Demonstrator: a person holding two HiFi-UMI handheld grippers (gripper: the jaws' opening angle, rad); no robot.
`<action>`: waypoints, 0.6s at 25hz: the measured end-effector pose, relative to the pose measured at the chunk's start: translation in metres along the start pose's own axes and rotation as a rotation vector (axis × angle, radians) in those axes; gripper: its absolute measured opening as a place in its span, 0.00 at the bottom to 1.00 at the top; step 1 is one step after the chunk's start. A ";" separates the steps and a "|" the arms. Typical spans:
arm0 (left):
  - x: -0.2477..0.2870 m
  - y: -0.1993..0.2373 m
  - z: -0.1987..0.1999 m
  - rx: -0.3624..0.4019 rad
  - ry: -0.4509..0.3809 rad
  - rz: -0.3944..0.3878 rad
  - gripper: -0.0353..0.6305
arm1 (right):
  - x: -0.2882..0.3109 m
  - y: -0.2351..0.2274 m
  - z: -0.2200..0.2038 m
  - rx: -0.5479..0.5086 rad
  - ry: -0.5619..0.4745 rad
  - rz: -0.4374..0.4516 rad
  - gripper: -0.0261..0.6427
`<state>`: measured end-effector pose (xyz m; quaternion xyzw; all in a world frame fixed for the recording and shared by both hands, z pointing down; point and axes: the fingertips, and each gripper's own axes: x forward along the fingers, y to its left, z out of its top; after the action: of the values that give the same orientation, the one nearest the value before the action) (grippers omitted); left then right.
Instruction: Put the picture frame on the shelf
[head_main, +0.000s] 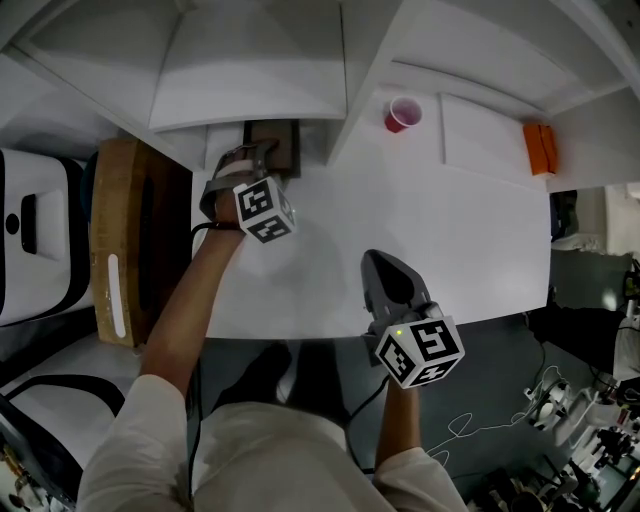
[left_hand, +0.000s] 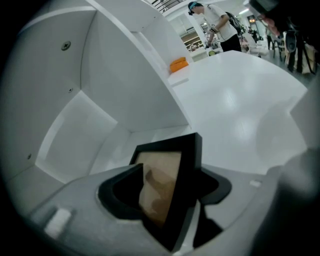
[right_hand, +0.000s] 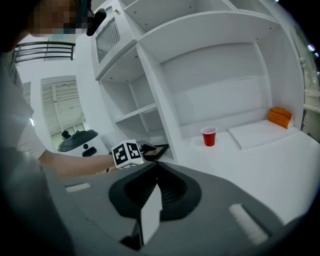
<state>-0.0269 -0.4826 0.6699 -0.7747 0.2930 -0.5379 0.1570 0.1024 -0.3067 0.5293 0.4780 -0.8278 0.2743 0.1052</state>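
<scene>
The dark picture frame (head_main: 272, 145) with a tan picture lies at the mouth of the white shelf's (head_main: 250, 70) left compartment. My left gripper (head_main: 250, 162) reaches in around it. In the left gripper view the frame (left_hand: 167, 192) stands on edge, tilted, between the wide-spread jaws of the left gripper (left_hand: 170, 172), and I see no pad pressing on it. The right gripper view shows the frame (right_hand: 159, 150) just past the left gripper (right_hand: 145, 148). My right gripper (head_main: 378, 262) hovers over the white table (head_main: 470, 250) near its front edge, with the right gripper (right_hand: 156, 167) shut and holding nothing.
A red cup (head_main: 403, 113) stands in the right compartment beside a flat white board (head_main: 485, 135) and an orange block (head_main: 540, 148). A cardboard box (head_main: 120, 240) and a white appliance (head_main: 30, 240) sit left of the table. A person (left_hand: 220, 25) stands far behind.
</scene>
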 end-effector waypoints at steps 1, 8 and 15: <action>0.000 -0.001 0.001 -0.003 -0.003 -0.009 0.49 | 0.000 -0.001 0.000 0.005 0.001 0.002 0.05; -0.007 -0.005 0.000 -0.004 -0.016 -0.081 0.57 | 0.003 -0.001 -0.003 0.022 0.005 0.012 0.05; -0.014 -0.012 -0.004 -0.024 -0.033 -0.132 0.61 | 0.007 0.004 -0.003 0.045 0.002 0.030 0.05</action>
<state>-0.0304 -0.4642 0.6682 -0.8030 0.2451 -0.5307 0.1165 0.0953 -0.3085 0.5331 0.4675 -0.8284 0.2947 0.0913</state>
